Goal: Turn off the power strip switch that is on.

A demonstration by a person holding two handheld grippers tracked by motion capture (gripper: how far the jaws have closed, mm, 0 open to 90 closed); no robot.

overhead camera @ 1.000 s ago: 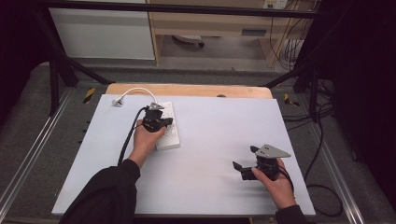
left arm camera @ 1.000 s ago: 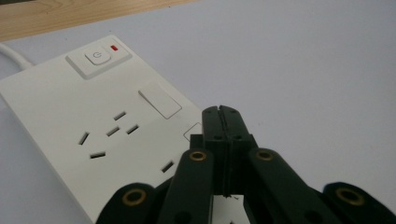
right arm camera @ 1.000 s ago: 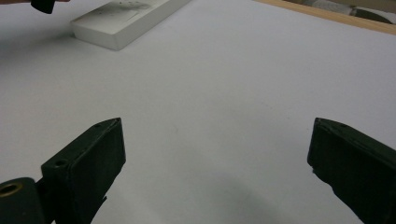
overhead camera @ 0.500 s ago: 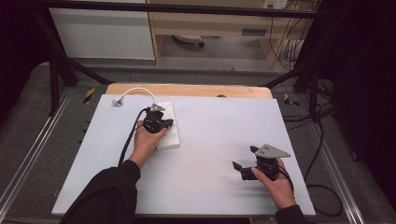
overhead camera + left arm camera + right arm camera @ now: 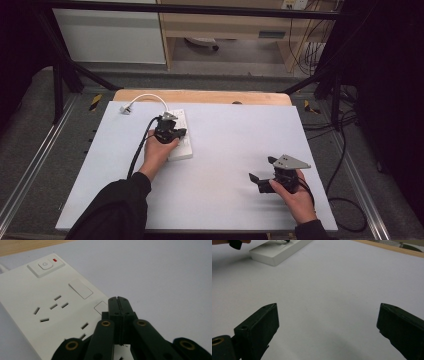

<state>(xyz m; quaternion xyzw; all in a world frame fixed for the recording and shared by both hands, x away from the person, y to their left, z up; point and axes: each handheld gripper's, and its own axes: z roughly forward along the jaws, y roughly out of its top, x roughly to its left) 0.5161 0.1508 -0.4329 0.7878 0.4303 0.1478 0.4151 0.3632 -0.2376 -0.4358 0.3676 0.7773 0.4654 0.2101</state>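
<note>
left gripper: jaws pressed together, over power strip, upper left
right gripper: spread, lower right
change: none since earlier frames; no progress

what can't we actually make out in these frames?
- Near end of the power strip: in the left gripper view, hidden behind the left gripper, whose jaws are pressed together; bottom edge cuts it off.
- Plug on the white cord: too small in the high view to read its type.
- Far end of the strip: in the right gripper view, cut by the top edge.
- Right gripper, jaws wide apart: nothing between them.
</note>
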